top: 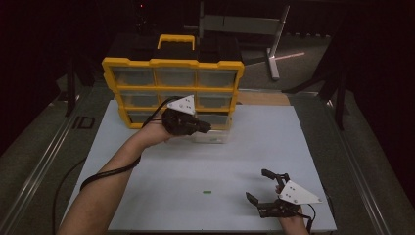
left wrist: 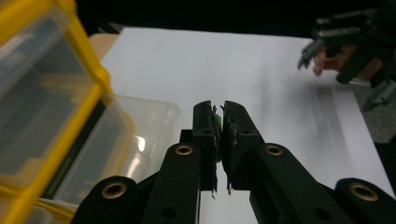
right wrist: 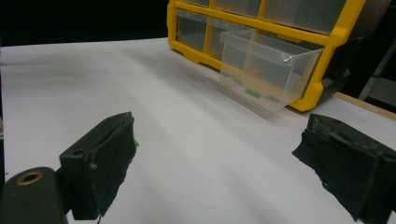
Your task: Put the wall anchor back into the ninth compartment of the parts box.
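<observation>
My left gripper [top: 204, 128] hovers over the pulled-out clear drawer [top: 211, 135] of the yellow organizer [top: 172, 63]. In the left gripper view its jaws [left wrist: 220, 106] are shut on a small green piece [left wrist: 217, 123], with the drawer [left wrist: 140, 135] just to their left. Another small green piece [top: 207, 192] lies on the white table [top: 244, 147] toward the front. My right gripper [top: 258, 184] rests open at the front right with nothing between its fingers. In the right gripper view [right wrist: 217, 140] the drawer [right wrist: 266, 65] holds a green piece [right wrist: 252, 93], and the loose piece [right wrist: 136, 142] peeks out beside the left jaw.
The organizer has rows of clear drawers and a yellow carry handle [top: 175, 40] on top. A grey metal stand [top: 274, 49] is behind the table. Dark floor surrounds the table, and the left gripper's cable [top: 105, 172] trails off its left edge.
</observation>
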{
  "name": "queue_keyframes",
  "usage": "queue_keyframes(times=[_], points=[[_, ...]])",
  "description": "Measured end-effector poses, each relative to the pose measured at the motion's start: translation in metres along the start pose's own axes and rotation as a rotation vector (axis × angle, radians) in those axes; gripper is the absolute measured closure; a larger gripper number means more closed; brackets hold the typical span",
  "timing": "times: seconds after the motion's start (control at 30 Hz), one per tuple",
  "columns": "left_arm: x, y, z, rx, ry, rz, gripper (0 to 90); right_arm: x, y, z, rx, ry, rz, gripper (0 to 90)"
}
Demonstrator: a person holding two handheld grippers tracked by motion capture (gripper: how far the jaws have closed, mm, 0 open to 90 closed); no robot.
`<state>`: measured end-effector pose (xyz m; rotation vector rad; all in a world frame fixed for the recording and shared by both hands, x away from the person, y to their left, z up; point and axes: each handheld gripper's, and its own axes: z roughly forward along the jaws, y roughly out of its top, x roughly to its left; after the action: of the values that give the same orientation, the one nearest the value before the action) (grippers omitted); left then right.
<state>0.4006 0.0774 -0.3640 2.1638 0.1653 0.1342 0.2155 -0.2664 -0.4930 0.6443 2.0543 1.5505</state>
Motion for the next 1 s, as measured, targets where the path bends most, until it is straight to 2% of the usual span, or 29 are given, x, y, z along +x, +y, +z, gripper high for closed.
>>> queue_keyframes(times=[0.07, 0.1, 0.43, 0.57, 0.8, 0.9, 1.0], points=[[0.002, 0.002, -0.001, -0.002, 0.004, 0.001, 84.6, 0.0, 0.0, 0.0, 0.0, 0.001, 0.0, 9.7], [0.007, 0.005, -0.002, -0.007, 0.019, 0.003, 84.6, 0.0, 0.0, 0.0, 0.001, 0.003, -0.003, 9.7], [0.028, 0.014, -0.006, -0.035, 0.057, -0.031, 84.5, -0.001, -0.001, 0.0, 0.004, 0.005, -0.003, 9.7], [0.034, 0.013, -0.004, -0.042, 0.076, -0.05, 84.5, -0.001, -0.001, 0.0, 0.004, 0.004, -0.002, 9.7], [0.041, 0.007, 0.005, -0.042, 0.083, -0.098, 84.5, -0.001, -0.001, 0.0, 0.006, 0.01, 0.004, 9.7], [0.044, 0.003, 0.01, -0.041, 0.107, -0.126, 84.4, -0.001, -0.001, 0.001, 0.009, 0.012, 0.003, 9.7], [0.045, -0.002, 0.016, -0.015, 0.126, -0.149, 84.4, -0.001, -0.001, 0.0, 0.008, 0.011, 0.0, 9.7]])
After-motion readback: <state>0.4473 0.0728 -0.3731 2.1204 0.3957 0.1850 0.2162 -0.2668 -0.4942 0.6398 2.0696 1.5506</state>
